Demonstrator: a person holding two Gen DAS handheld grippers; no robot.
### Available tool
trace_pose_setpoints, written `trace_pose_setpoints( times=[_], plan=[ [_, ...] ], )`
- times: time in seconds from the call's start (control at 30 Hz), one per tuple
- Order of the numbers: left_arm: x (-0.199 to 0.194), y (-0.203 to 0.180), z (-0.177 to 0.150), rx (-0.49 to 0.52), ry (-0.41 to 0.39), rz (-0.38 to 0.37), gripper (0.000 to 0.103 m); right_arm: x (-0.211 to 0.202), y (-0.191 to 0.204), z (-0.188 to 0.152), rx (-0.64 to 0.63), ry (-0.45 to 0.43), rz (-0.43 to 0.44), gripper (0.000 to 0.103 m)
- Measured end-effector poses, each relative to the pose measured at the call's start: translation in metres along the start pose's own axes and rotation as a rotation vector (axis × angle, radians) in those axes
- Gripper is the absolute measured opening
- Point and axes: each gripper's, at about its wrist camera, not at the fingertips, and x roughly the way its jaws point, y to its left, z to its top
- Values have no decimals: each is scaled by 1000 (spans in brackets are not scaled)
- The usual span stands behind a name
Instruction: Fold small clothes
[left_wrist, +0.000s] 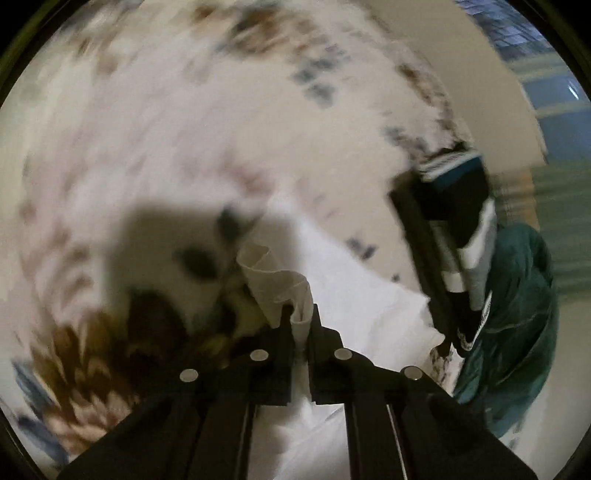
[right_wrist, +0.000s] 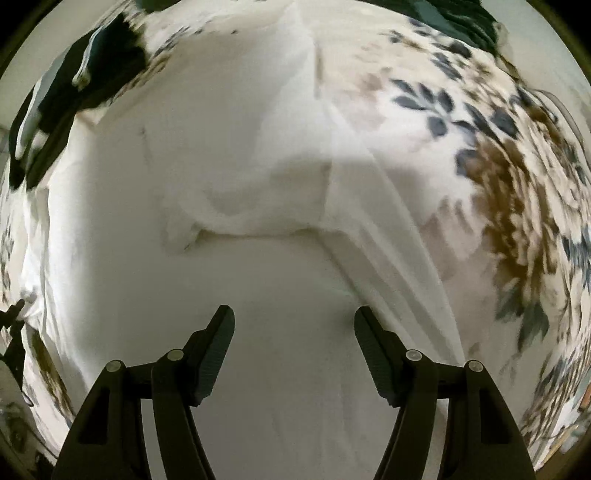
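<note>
A white garment (right_wrist: 258, 192) lies spread on a floral bedspread (right_wrist: 509, 184), with one side folded over along a long crease on the right. My right gripper (right_wrist: 294, 314) is open and empty, just above the white cloth. My left gripper (left_wrist: 300, 310) is shut on a bunched edge of the white garment (left_wrist: 280, 280), which sticks up between the fingers; more of the cloth (left_wrist: 369, 295) trails to the right. The left view is blurred by motion.
A dark black, white and teal garment (left_wrist: 458, 221) and a green garment (left_wrist: 517, 314) lie at the right in the left wrist view. The dark garment also shows at the upper left of the right wrist view (right_wrist: 74, 85). The bedspread (left_wrist: 184, 129) covers the surface.
</note>
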Motion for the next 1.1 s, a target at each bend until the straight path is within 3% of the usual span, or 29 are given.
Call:
trace_pose_setpoints(
  times=[0.1,0.17,0.23,0.37,0.43,0.47,0.53,0.73,0.87,1.0,1.1],
  plan=[
    [-23,-50,-21,238,-59,-7,4,-10,-15,0,31,-17,-2,69],
    [-34,-85,-61,397,-42,-35,4,-15,-25,-1,50,-20,-3,69],
    [-28,-112,-93,505,27,-57,5,-20,-38,-4,64,-23,-9,69],
    [3,-140,-163,671,273,-79,13,-21,-74,0,80,-10,-21,69],
    [0,-137,-171,718,291,-34,45,-23,-83,-3,94,1,-16,69],
    [-5,-132,-168,717,279,-32,55,-26,-86,-6,100,2,-11,69],
    [-14,-119,-156,706,250,5,95,-33,-96,-13,104,0,3,69],
    [-2,-92,-110,689,164,181,98,-49,-98,-20,82,-3,66,69],
    [30,-109,-97,772,115,256,98,-50,-78,-14,48,-10,68,69],
    [61,-126,-120,909,162,312,98,-52,-58,-4,0,-32,49,69],
    [66,-122,-154,1039,220,344,98,-54,-47,8,-6,-35,44,69]
  ],
)
